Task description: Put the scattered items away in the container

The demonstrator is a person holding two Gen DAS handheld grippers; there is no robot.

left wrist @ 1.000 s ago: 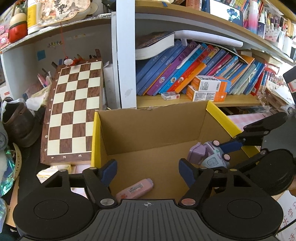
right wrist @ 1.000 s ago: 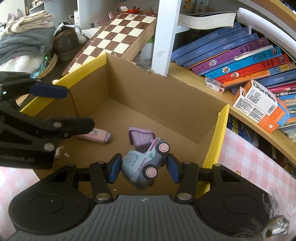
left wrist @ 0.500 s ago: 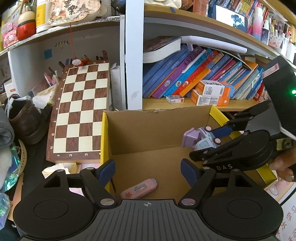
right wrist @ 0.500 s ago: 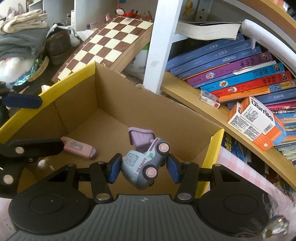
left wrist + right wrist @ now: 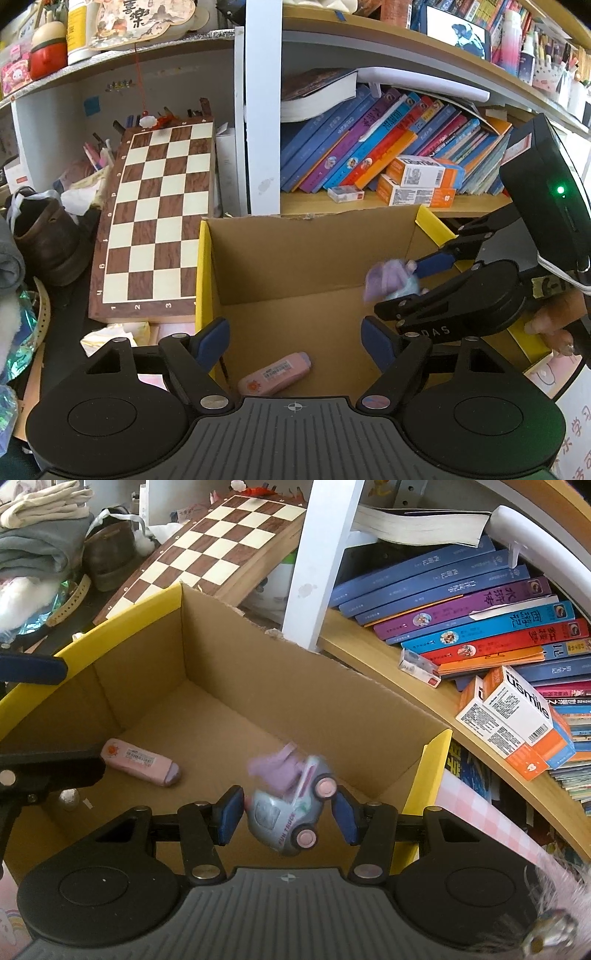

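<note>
Truck: toy truck (image 5: 286, 812) sits blurred between the right gripper (image 5: 288, 814) pads, over the cardboard box (image 5: 258, 675), near its right wall. Jaws look slightly parted; cannot tell if the pads grip it or it is dropping.
Left gripper (image 5: 295, 341): wide open, holds nothing, at the near rim.
Already inside: pink eraser (image 5: 274, 373) on the box floor, near left.
Release tip: open fully over bare floor, clear of the yellow edge (image 5: 424, 775), lift straight out.

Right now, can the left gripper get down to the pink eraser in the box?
Probably yes. The left gripper is open and empty, the pink eraser lies uncovered on the box floor just ahead, and the right gripper is off to the side.
</note>
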